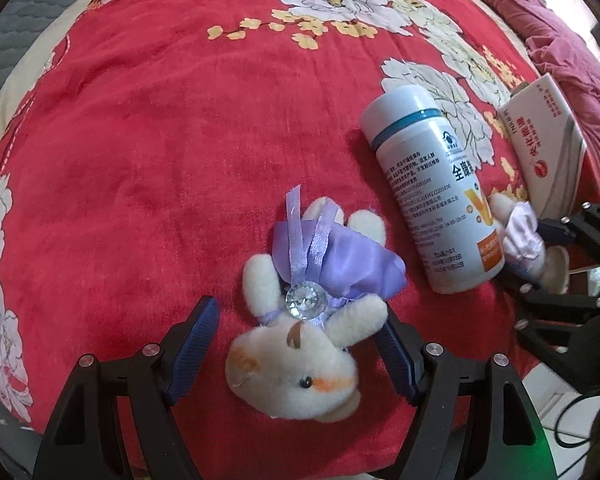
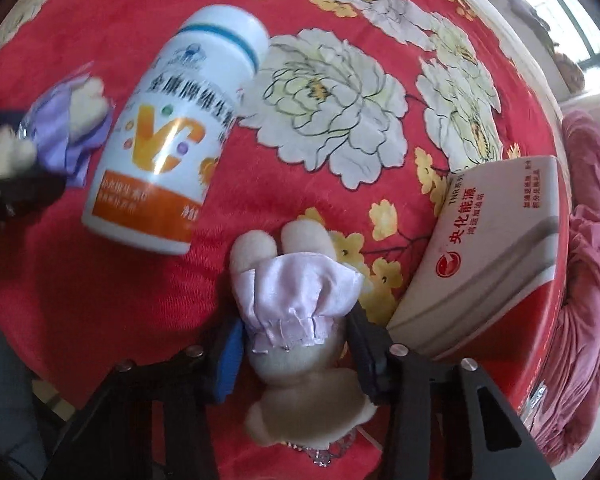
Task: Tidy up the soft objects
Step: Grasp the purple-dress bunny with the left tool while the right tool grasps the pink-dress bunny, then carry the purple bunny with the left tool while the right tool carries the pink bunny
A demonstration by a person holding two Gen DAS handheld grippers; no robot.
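A white plush cat in a purple dress [image 1: 300, 320] lies on the red flowered blanket [image 1: 160, 160], a clear gem at its neck. My left gripper [image 1: 296, 346] stands open around it; the left pad is clear of the fur and the right pad is close to one paw. A second plush toy in a pale pink dress [image 2: 296, 288] lies beside a white vitamin bottle [image 2: 172, 128]. My right gripper [image 2: 294, 320] is shut on this toy, with both pads against its dress. The left wrist view shows that toy [image 1: 520, 240] at the right, next to the bottle [image 1: 428, 188].
A red and white carton [image 2: 496, 256] lies right of the pink-dressed toy, almost touching the right finger. A heap of dark pink cloth [image 2: 588, 280] borders the blanket's right side. Floor and a cable [image 1: 572, 416] show past the near right edge.
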